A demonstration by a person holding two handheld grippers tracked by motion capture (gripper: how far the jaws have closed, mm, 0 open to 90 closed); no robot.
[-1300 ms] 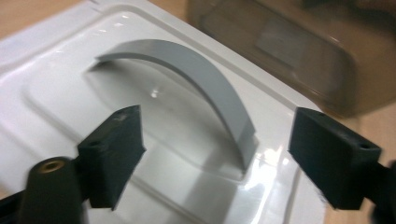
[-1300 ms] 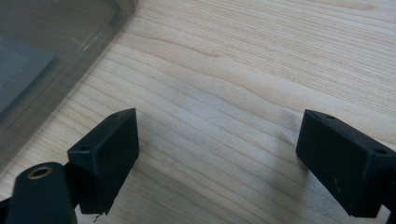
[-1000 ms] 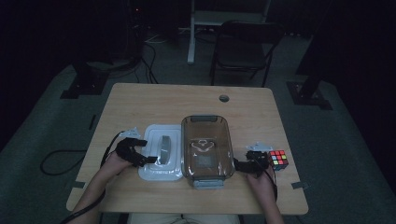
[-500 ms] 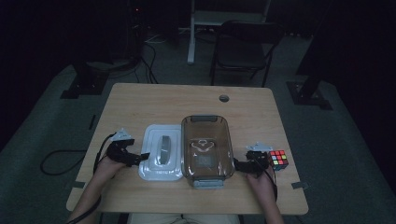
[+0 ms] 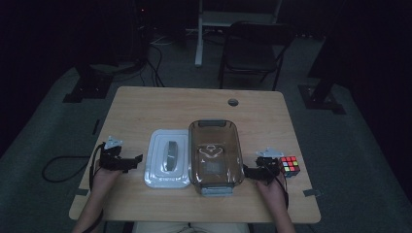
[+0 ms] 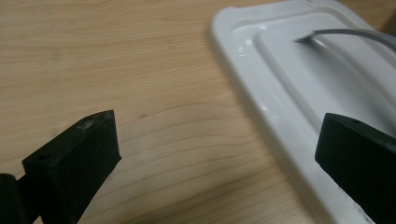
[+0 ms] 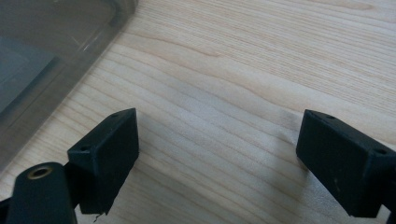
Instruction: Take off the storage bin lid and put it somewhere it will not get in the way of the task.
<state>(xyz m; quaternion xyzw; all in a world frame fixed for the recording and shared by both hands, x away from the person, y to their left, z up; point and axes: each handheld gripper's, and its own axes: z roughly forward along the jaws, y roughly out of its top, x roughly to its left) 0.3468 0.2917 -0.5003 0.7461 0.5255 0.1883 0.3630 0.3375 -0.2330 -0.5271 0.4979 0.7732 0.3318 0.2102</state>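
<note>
Jaws spread wide and empty on both my left gripper point(image 5: 127, 162) and right gripper point(image 5: 252, 171), flanking the white plastic lid point(image 5: 167, 158) lying flat beside the smoky transparent rectangular container point(image 5: 214, 155) on the table point(image 5: 145, 107), presumably so I can grab either.

High view overhead, far; gripper views close (sharing table point(image 5: 145, 111)).
</note>
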